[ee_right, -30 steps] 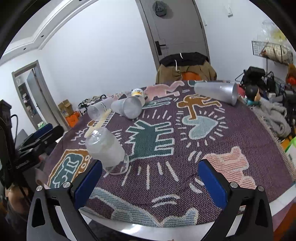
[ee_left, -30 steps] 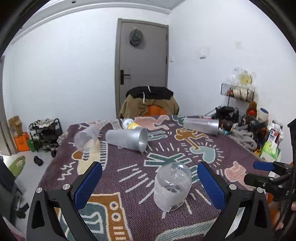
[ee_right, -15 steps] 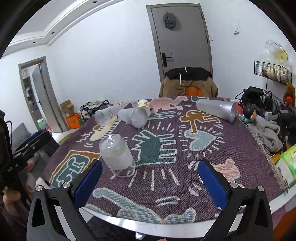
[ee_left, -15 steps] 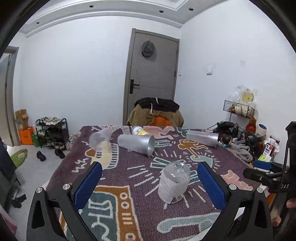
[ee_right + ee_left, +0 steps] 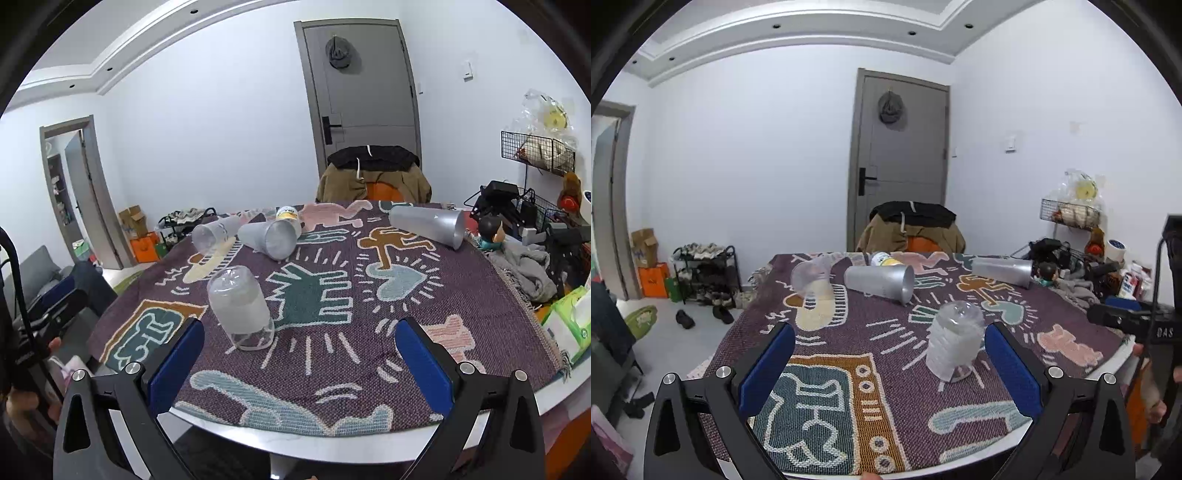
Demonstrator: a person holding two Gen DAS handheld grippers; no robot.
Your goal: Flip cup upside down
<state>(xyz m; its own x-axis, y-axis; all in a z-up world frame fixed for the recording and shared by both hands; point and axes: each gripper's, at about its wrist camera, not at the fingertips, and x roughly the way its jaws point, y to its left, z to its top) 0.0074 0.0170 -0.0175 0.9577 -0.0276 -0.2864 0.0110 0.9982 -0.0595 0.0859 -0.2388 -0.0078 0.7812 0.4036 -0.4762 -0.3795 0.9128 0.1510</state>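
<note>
A clear plastic cup stands upside down, mouth on the patterned cloth, near the table's front; it also shows in the right wrist view. My left gripper is open and empty, held back from the table's near edge, with the cup just inside its right finger. My right gripper is open and empty, over the front edge, with the cup ahead and left of it.
Farther back lie a clear cup on its side, a silver cup on its side, another silver cup at the right, and a yellow-labelled can. A chair with clothes stands behind. Clutter lines the right edge.
Both grippers have pulled back and risen away from the table, so more of the cloth and room shows. The upside-down cup has stayed in place.
</note>
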